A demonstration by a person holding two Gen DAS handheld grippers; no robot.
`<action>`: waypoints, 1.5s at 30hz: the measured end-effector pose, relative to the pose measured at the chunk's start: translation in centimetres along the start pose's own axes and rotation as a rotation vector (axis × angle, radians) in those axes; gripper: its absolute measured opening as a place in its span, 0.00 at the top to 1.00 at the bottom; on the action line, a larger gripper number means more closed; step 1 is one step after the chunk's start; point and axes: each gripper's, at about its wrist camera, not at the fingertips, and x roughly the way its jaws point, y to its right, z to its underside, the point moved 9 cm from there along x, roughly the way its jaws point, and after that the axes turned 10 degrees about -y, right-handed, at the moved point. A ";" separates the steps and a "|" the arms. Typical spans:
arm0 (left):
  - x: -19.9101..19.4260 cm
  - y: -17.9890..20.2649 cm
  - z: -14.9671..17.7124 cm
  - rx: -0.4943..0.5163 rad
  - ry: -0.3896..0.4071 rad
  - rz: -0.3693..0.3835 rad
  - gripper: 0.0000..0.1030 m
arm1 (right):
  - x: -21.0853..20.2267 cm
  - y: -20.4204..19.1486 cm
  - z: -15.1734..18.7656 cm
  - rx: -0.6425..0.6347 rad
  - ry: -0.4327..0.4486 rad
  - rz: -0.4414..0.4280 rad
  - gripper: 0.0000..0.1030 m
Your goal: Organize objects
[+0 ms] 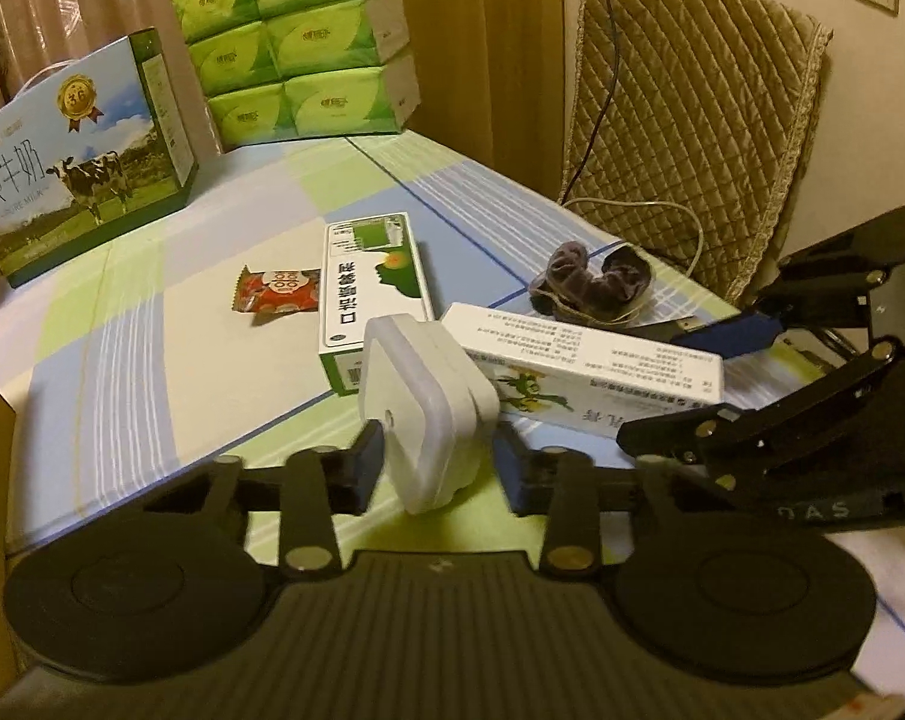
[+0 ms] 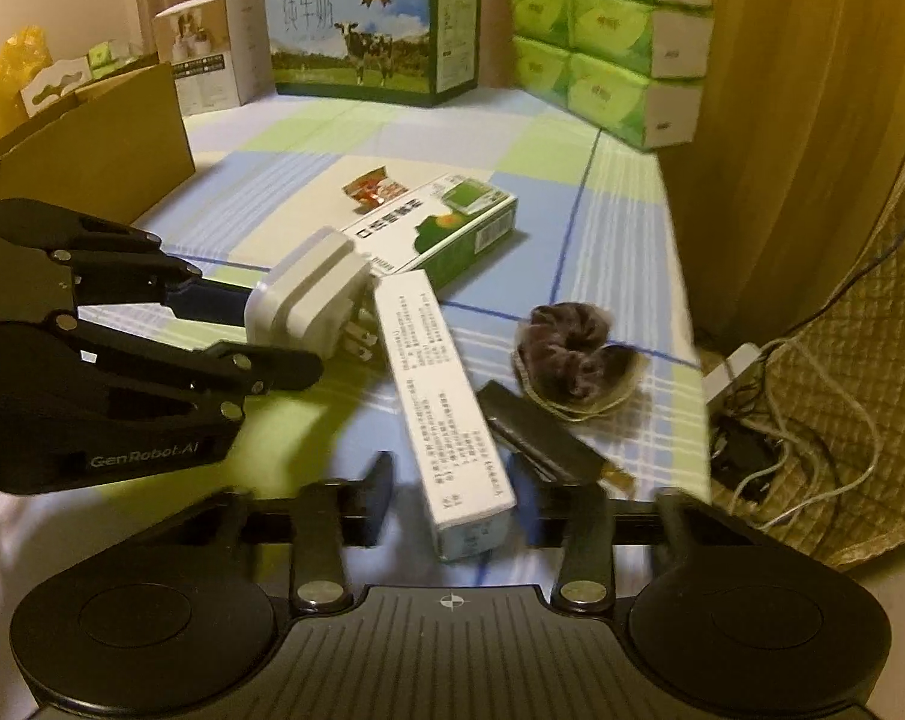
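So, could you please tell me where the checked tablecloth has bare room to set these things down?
Free: the stretch between the blue milk carton, the red snack packet and the brown cardboard box. Crowded: the near right corner, around the green-and-white box, the dark scrunchie and the black clip.

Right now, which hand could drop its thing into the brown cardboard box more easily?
Left. Its tool, gripping the white charger, sits nearer the cardboard box; the right tool, gripping the long white box, looks farther away.
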 end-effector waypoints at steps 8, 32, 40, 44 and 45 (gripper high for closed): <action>-2.5 -1.4 2.4 -0.004 -0.018 -0.009 0.78 | -1.3 -1.8 1.0 0.031 -0.012 -0.050 0.78; -5.0 -2.6 6.1 -0.102 -0.023 0.028 0.73 | -2.5 -3.4 3.4 0.086 -0.040 -0.072 0.61; -4.6 -3.0 6.3 -0.112 -0.036 0.031 0.75 | -1.1 -4.0 2.3 0.074 -0.061 -0.061 0.61; -4.9 -3.3 6.4 -0.121 -0.043 0.028 0.75 | -0.2 -4.1 1.9 0.072 -0.098 -0.001 0.63; -4.9 -3.3 6.5 -0.122 -0.045 0.029 0.75 | -0.1 -4.1 1.7 0.076 -0.104 0.007 0.76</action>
